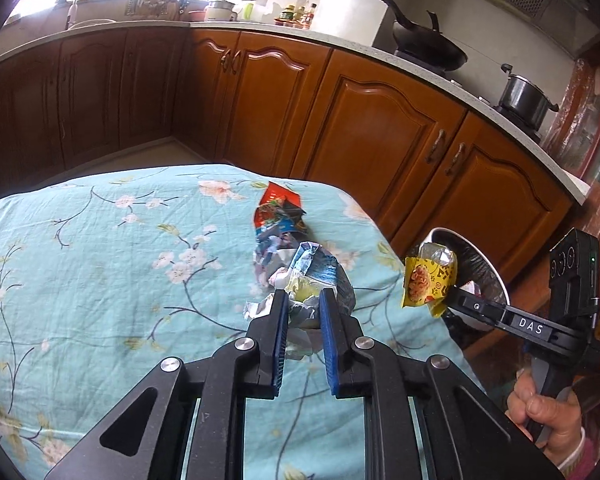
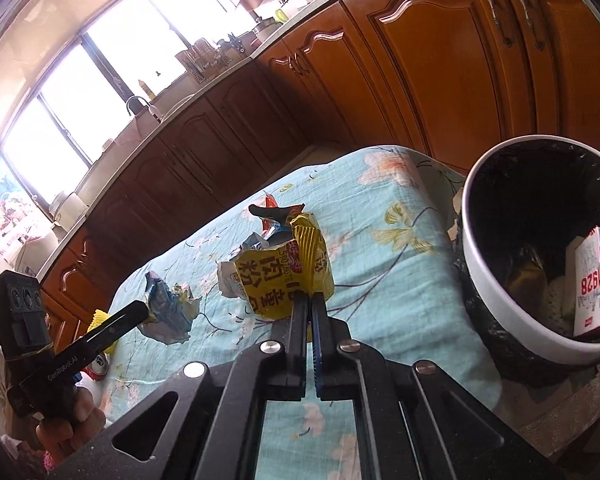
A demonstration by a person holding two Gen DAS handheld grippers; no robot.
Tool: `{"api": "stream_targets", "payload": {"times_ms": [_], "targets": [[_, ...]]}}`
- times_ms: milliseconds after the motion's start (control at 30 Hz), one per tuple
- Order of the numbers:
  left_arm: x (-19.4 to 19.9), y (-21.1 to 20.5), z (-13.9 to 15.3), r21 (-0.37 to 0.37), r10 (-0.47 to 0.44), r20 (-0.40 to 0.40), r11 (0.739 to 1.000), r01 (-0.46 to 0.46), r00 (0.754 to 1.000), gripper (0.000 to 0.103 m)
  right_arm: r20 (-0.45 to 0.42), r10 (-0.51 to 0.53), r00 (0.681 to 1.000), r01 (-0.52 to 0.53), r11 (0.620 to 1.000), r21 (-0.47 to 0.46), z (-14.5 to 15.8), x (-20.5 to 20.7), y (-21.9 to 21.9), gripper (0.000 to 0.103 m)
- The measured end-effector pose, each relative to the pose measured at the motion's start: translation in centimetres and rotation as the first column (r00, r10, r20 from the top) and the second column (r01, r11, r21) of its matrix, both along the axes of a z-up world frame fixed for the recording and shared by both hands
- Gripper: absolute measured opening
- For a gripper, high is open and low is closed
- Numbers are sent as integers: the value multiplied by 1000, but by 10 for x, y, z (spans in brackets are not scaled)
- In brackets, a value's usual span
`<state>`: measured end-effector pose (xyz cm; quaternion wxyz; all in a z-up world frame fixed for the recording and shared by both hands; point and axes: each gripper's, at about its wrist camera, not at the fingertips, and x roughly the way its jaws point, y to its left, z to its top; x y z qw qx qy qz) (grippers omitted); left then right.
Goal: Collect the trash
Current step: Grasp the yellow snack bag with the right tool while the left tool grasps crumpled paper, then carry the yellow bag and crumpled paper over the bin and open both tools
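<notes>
1. Yellow foil is the right gripper's (image 2: pixel 309 304) load: in the right wrist view its jaws are pinched almost together on the bottom edge of a yellow snack wrapper (image 2: pixel 284 276), held up off the floral cloth (image 2: pixel 380 264) of the table. The white bin (image 2: pixel 500 308) with its black liner stands at the table's right edge, a red-and-white carton (image 2: pixel 596 280) already inside.
2. To finish this step well, I judge the wrapper should be carried right, past the rim and over the dark opening, before the jaws part; light foil let go over the rim may slide back onto the cloth.
3. The left wrist view shows the left gripper (image 1: pixel 304 304) with its blue pads (image 1: pixel 281 320) partly open astride a crumpled blue-and-white wrapper (image 1: pixel 320 276) near the table's right edge. They seem not yet closed on it, though the crumple hides the contact.
4. Only this view shows a red wrapper (image 1: pixel 278 208) lying whole toward the far edge, with the yellow wrapper (image 1: pixel 428 280) hanging in front of the bin's mouth.
5. Only the right view shows what the bin holds, and a drink can (image 2: pixel 98 364) at the table's near-left edge beside the left gripper (image 2: pixel 140 310).
</notes>
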<state>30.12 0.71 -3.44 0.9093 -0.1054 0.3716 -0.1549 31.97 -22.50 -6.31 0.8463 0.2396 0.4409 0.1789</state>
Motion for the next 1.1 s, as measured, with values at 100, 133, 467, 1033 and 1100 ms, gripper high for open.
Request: {"api": "stream_targets", "payload": {"times_ms": [100, 133, 467, 1033, 1100], "targets": [[-4, -17, 1, -5, -43, -4, 999, 43, 999, 14, -5, -15, 1000, 14, 1000, -8, 2, -16, -14, 2], [-3, -22, 1, -6, -54, -5, 999, 54, 999, 14, -7, -22, 1000, 22, 1000, -11, 2, -21, -19, 2], [-2, -78, -2, 4, -166, -24, 986, 166, 986, 14, -10, -120, 993, 118, 989, -91, 6, -67, -76, 2], [16, -147, -5, 38, -251, -31, 967, 252, 968, 14, -3, -229, 973, 227, 965, -128, 5, -79, -140, 2], [20, -155, -4, 42, -255, -32, 966, 256, 967, 15, -1, -231, 973, 229, 965, -129, 5, -77, -143, 2]]}}
